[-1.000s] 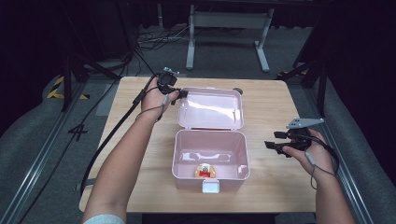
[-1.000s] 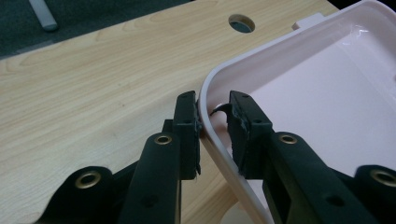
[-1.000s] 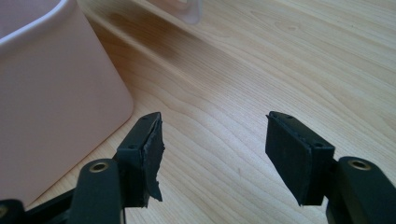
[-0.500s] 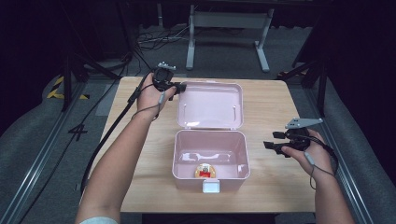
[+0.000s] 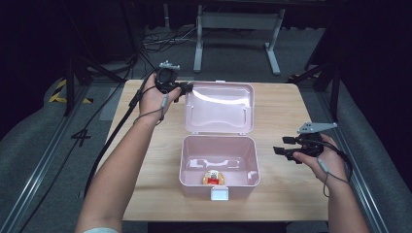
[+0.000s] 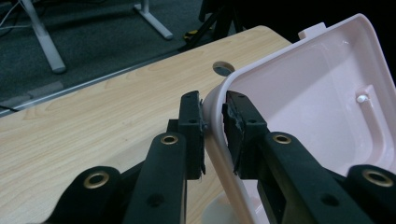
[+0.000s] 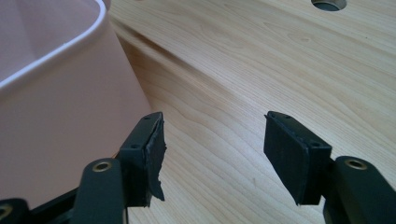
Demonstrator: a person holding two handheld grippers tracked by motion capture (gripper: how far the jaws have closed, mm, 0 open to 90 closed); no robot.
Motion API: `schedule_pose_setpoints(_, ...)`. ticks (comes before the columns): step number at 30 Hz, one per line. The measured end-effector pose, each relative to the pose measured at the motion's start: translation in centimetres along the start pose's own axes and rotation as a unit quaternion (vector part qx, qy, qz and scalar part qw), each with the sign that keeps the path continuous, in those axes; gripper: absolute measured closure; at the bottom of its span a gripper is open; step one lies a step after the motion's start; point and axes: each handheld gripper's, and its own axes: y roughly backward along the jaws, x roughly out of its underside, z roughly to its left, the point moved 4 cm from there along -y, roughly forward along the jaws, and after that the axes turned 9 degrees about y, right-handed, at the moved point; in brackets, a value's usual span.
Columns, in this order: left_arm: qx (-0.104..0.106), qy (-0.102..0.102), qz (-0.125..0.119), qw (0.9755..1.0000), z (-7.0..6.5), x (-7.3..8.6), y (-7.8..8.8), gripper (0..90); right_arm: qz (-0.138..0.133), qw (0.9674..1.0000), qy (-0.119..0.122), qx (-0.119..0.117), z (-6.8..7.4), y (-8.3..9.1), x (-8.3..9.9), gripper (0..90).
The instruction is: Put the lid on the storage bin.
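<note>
A pink plastic box (image 5: 194, 187) stands open in the middle of the wooden table (image 5: 145, 160), and a small red and yellow object (image 5: 212, 177) lies inside it near the front wall. The lid (image 5: 218, 107) leans back behind the box, hinged to it. My left gripper (image 5: 187, 88) is shut on the lid's far left rim; in the left gripper view the two pads (image 6: 191, 121) pinch the curved edge of the lid (image 6: 317, 93). Off the box's right side, my right gripper (image 5: 279, 146) hovers open over bare wood, the box wall (image 7: 60, 116) just left of its jaws (image 7: 212, 140).
A white latch (image 5: 219, 194) sticks out from the box's front wall. A round cable hole (image 6: 224, 69) sits in the tabletop past the lid. Beyond the table's far edge are a metal stand (image 5: 233, 29) and cables on the dark floor.
My left hand has risen and shifted toward the far side with the lid's corner in its jaws, tilting the lid up. The right hand has stayed still.
</note>
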Motion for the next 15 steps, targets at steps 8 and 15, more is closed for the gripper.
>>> schedule_pose_setpoints(8,-0.002,-0.022,-0.009,0.9997,-1.0,-0.4,1.3,77.7,-0.007,1.0000,0.002,-0.007,0.6,0.2,-0.6,39.7)
schedule_pose_setpoints(15,0.002,-0.038,-0.025,0.9990,-2.0,-0.5,2.8,77.5,-0.029,0.9992,0.005,-0.027,1.6,0.9,-1.6,40.0)
